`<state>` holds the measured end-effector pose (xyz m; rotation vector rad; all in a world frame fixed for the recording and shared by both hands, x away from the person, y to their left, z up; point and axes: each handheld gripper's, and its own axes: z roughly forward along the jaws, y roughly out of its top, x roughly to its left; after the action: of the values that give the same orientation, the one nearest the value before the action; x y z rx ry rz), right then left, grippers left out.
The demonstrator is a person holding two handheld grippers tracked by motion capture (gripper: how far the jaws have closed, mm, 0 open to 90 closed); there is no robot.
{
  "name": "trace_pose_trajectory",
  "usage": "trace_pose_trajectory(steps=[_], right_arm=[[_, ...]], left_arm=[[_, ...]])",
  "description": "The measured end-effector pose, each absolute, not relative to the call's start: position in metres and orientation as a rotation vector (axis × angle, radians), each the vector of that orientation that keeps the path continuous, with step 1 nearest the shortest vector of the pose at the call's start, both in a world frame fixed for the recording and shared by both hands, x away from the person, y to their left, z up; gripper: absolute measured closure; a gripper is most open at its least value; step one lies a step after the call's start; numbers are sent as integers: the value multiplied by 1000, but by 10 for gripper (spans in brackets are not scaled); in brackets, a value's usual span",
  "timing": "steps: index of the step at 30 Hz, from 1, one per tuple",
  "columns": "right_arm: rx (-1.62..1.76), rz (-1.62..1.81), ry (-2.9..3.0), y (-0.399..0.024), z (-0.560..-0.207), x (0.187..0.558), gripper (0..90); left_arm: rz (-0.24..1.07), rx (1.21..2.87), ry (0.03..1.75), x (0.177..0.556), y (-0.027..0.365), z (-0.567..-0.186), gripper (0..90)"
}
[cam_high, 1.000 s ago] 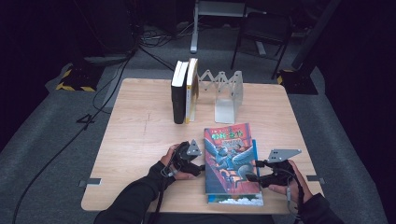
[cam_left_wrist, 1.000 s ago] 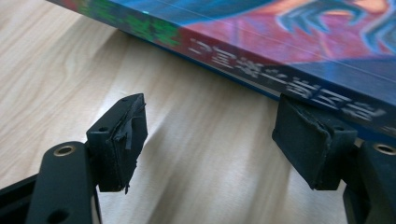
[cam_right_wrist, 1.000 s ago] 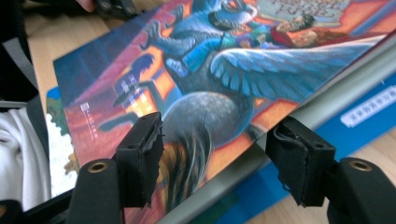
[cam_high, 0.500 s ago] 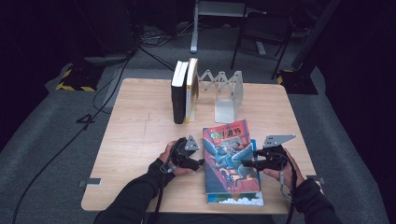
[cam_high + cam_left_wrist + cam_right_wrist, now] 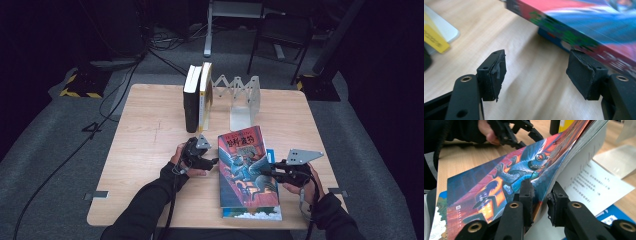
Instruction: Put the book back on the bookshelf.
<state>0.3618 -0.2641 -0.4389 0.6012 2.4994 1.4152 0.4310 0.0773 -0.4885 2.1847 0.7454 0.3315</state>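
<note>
A colourful paperback (image 5: 245, 165) lies on top of a second book (image 5: 250, 212) at the front of the wooden table (image 5: 145, 140). My right gripper (image 5: 267, 172) is at its right edge. In the right gripper view that gripper (image 5: 540, 195) has just been closing and is shut on the cover (image 5: 506, 175) and a sheaf of pages, lifted off a printed page (image 5: 594, 182). My left gripper (image 5: 212, 161) is at the book's left side. Its jaws (image 5: 536, 67) have narrowed slightly, stand open with only table between them, and the spine (image 5: 584, 22) runs just beyond the right pad.
Two books (image 5: 197, 97) stand upright at the back of the table in a white folding rack (image 5: 240, 97). The lower book's blue edge (image 5: 549, 36) pokes out under the paperback. Chairs and cables are on the dark floor beyond the table.
My right gripper has slid in over the paperback's right edge and closed on the cover and pages. The left hand has shifted a little toward the back along the book's left side.
</note>
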Motion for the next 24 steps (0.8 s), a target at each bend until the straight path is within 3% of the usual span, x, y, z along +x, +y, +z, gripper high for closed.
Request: trace_pose_trajectory(steps=[5,8,10,14,19,24], right_arm=[[535,1434,2447,-267,-436,353,750],[507,1438,2427,-266,-437,351,744],[485,1432,2423,-262,-438,350,748],[519,1399,2435,-255,-439,351,774],[534,1420,2423,-256,-441,350,777],[534,1460,2426,-258,-442,350,787]], left_arm=[[292,2086,726,437,87,-476,343],[187,1956,626,434,92,-453,497],[251,1996,594,430,86,-442,547],[299,2023,644,431,90,-445,509],[426,2168,718,428,103,-465,471],[387,2253,737,432,99,-485,438]])
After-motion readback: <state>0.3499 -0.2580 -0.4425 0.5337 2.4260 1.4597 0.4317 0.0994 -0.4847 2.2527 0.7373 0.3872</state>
